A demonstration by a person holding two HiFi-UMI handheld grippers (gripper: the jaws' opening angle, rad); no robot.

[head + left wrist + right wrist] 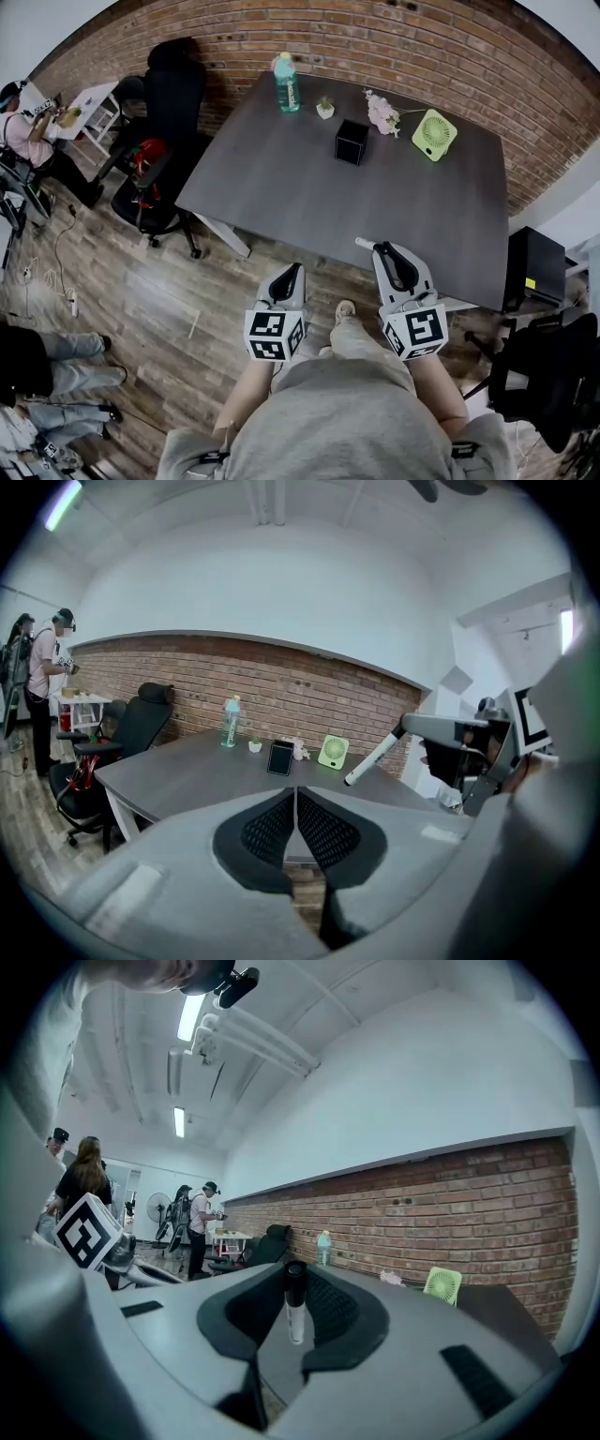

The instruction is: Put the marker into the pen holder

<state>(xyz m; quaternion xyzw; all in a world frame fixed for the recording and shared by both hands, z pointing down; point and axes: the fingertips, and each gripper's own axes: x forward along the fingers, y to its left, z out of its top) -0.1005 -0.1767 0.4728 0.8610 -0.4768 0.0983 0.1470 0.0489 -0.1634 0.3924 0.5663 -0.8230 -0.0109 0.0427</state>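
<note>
At the table's (309,202) near edge, my right gripper (383,250) clamps the marker (295,1309); my left gripper (293,271), jaws pressed together, hangs off that edge; the pen holder (351,142) stands toward its far side.

A dark grey desk (309,187) is carried on white legs (228,236) over a wooden floor (141,291). Everything on it is gathered along the far edge. A green bottle (287,82) is stood upright near the far left corner. A small potted plant (324,108) is set just to its right. A black pen holder (351,142) is placed a little further in from the far edge, between the plant and a pink bunch of flowers (382,112). A pale green fan (434,134) is stood upright just beside the flowers, towards the far right corner.
</note>
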